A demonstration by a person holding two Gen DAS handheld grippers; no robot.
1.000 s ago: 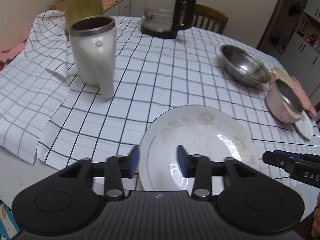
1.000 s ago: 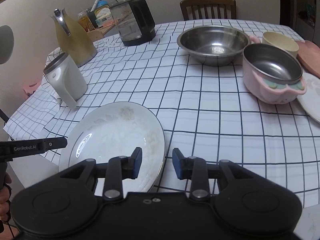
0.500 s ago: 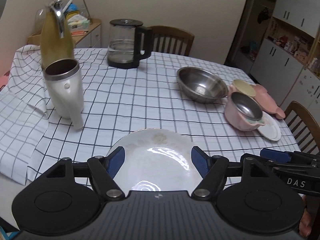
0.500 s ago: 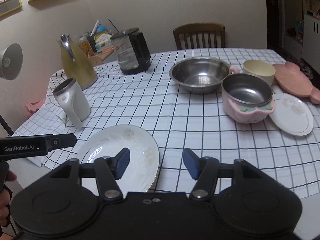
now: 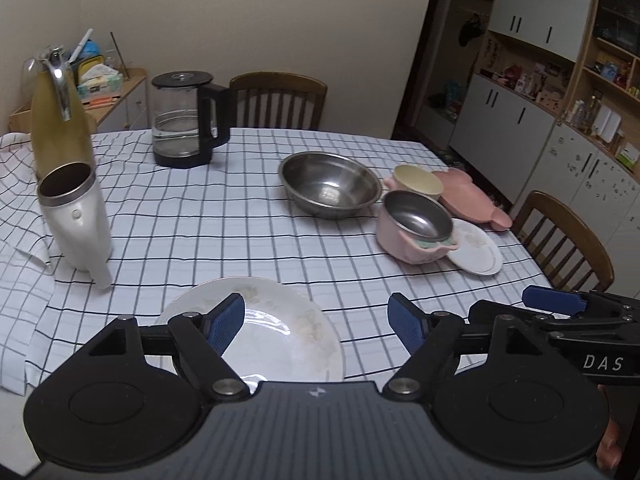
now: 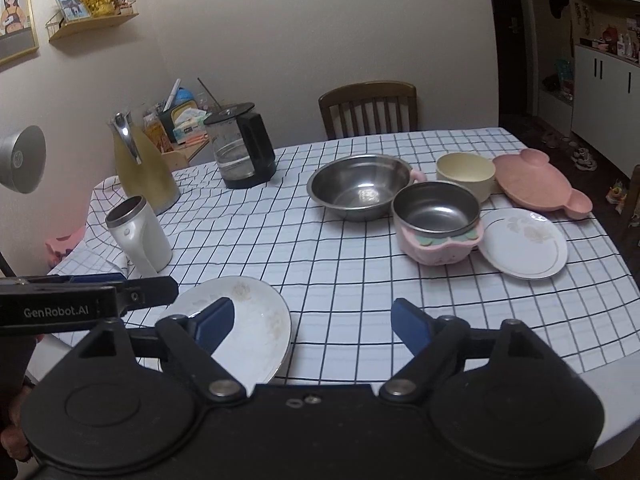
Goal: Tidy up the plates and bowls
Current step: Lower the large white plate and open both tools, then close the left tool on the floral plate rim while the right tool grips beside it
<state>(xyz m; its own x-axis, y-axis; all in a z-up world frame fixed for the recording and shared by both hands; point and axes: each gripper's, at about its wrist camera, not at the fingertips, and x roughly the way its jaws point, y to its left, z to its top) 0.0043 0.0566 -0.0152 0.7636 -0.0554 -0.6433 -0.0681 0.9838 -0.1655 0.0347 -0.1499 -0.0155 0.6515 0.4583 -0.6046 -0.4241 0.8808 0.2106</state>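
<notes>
Left wrist view: left gripper [image 5: 316,318] hangs above the near table edge, jaws opening, nothing between the pads; the large floral plate [image 5: 276,336] lies flat on the checked tablecloth [image 5: 224,236] below, untouched. Right gripper [image 6: 312,322] likewise: jaws opening, empty, its left pad over the plate's right rim, no contact seen.

Judgement: the plate sits at the near edge as the base of a stack, set down where both grippers reach it easily.

Remaining ware is grouped at the far right:
- steel bowl [image 6: 362,186], upright, empty;
- pink bowl with steel liner [image 6: 438,222], just beside it and overlapping the rim of the small floral plate [image 6: 524,242];
- cream bowl [image 6: 466,174] behind, near the pink bear-shaped dish [image 6: 540,186].

White mug [image 5: 76,220], yellow jug [image 5: 56,128] and glass kettle [image 5: 184,120] stand at the left, well apart from the plates; judged not part of the sorting.

Next, probably: small plate onto large one, bowls nested by size. The pink bowl's overlap may hinder a clean lift of the small plate.
</notes>
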